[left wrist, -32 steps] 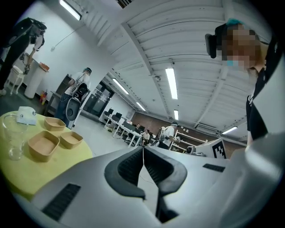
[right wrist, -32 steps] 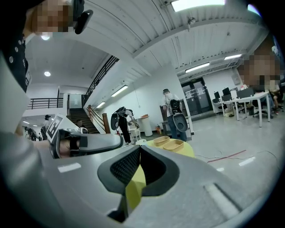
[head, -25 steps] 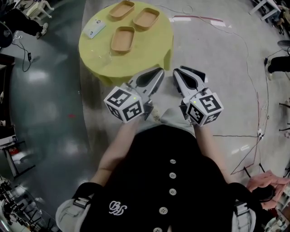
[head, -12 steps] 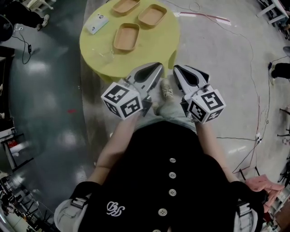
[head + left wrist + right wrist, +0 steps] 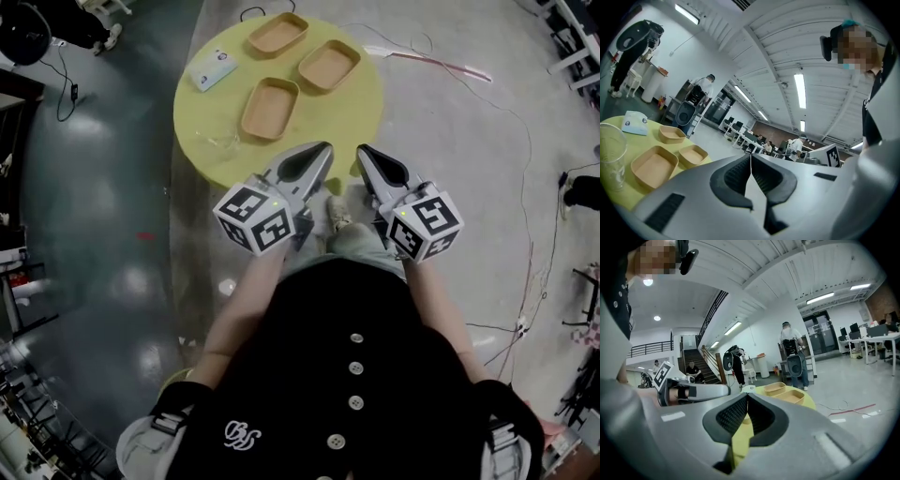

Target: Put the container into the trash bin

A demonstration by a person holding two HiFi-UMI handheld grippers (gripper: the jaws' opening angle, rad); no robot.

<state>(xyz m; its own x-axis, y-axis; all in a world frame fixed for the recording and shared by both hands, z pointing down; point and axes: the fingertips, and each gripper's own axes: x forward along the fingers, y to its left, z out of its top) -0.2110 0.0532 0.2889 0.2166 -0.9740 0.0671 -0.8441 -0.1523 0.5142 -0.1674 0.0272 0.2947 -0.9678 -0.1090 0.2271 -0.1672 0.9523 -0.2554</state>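
Both pairs of jaws are together and hold nothing. My left gripper (image 5: 324, 148) and right gripper (image 5: 362, 150) hang at the near edge of the surface (image 5: 214, 142). The nearest container (image 5: 270, 108) lies beyond them to the left, its long axis running away from me. The left gripper is nearer to it.

You stand on glossy grey floor (image 5: 94, 234), round yellow desk (image 5: 347, 112) ahead of you. Cables (image 5: 441, 64) trail across it at your right. White walls (image 5: 759, 329), staircase (image 5: 696, 364), strip lights (image 5: 799, 89) on ribbed ceiling (image 5: 759, 47) overhead.
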